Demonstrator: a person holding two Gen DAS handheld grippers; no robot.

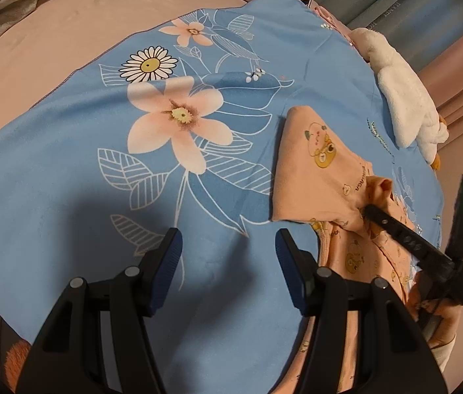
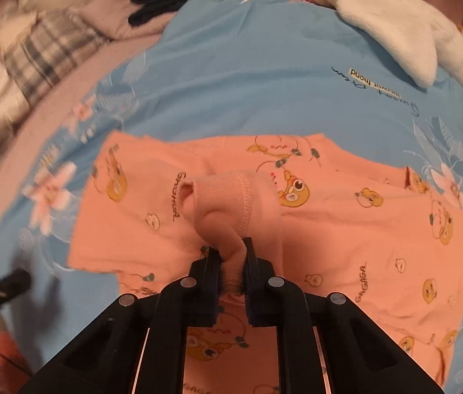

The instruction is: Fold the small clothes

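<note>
Through the left wrist camera I see my left gripper hanging over bare blue floral sheet, jaws apart with nothing between them, tilted steeply down; I read it as waiting its turn beside the work, since the peach printed garment lies just off its right finger, spread on the sheet that serves as the folding surface; from the right edge my right gripper reaches in at a slant and its tip meets a bunched cuff of that garment; a white plush toy sits at the sheet's far edge, well apart from the cloth. Through the right wrist camera the garment fills the middle, lying mostly flat on the sheet; the right gripper is clamped on a ribbed cuff, which puckers up between the pads, so I judge I hold it there to carry the sleeve across the body for a fold; the tool points down and forward; the surroundings are smeared, the plaid bedding at left especially.
</note>
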